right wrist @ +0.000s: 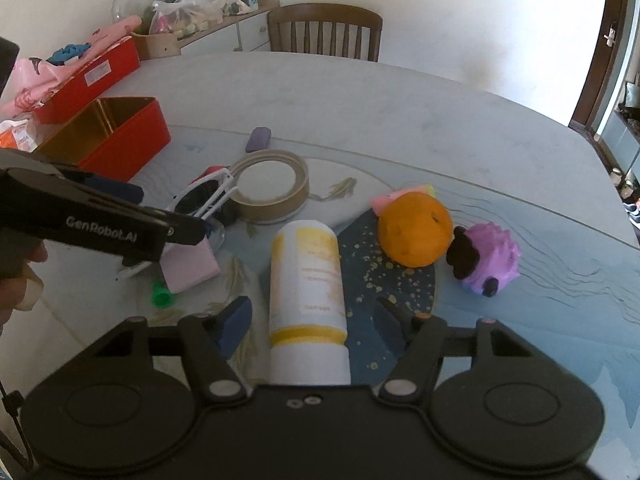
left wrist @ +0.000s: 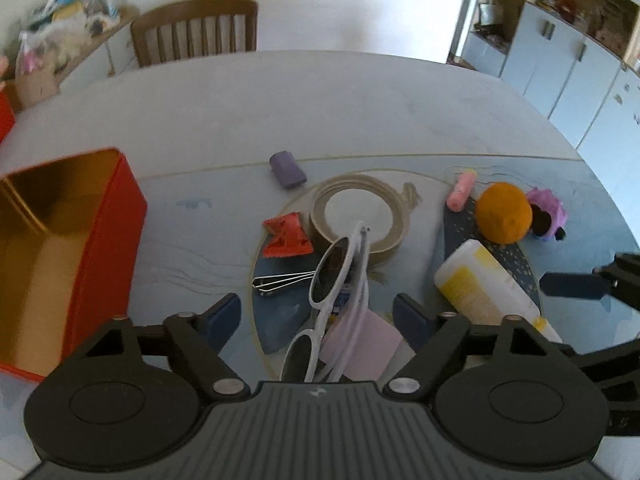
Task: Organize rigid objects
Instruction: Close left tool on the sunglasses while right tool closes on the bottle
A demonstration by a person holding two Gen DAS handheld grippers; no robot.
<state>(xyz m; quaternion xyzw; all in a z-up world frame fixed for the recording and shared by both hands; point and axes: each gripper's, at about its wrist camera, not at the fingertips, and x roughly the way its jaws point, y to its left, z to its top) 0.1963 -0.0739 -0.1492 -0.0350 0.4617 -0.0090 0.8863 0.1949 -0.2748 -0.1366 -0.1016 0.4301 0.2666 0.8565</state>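
At the far left of the table (left wrist: 360, 92) an open red tin (left wrist: 100, 240) is seen, gold inside and nothing visible in it; it is judged to be the likely place for the rigid things. Just right of it the left gripper (left wrist: 316, 314) is held with its jaws spread wide and nothing between the pads. The white sunglasses (left wrist: 336, 280) are found directly ahead of these jaws, in the gap between them, folded and resting partly on a pink pad (left wrist: 360, 344). Their long axis runs away from the gripper, from near to far, so the jaws are set across the narrow width, which suits a closing grasp. Whether the pads are level with the frame cannot be told. Beyond the sunglasses a tape roll (left wrist: 356, 210), a red wrapper (left wrist: 286, 236) and a metal clip (left wrist: 280, 280) are seen, with a purple block (left wrist: 287, 169) farther off.

Further right the white and yellow bottle (right wrist: 306, 280) lies on its side. It is framed by the right gripper (right wrist: 312, 320), whose jaws are likewise spread and hold nothing; the bottle's long axis also points away from them. An orange ball (right wrist: 414, 230) and a purple toy (right wrist: 490, 258) are seen at the right, touching each other
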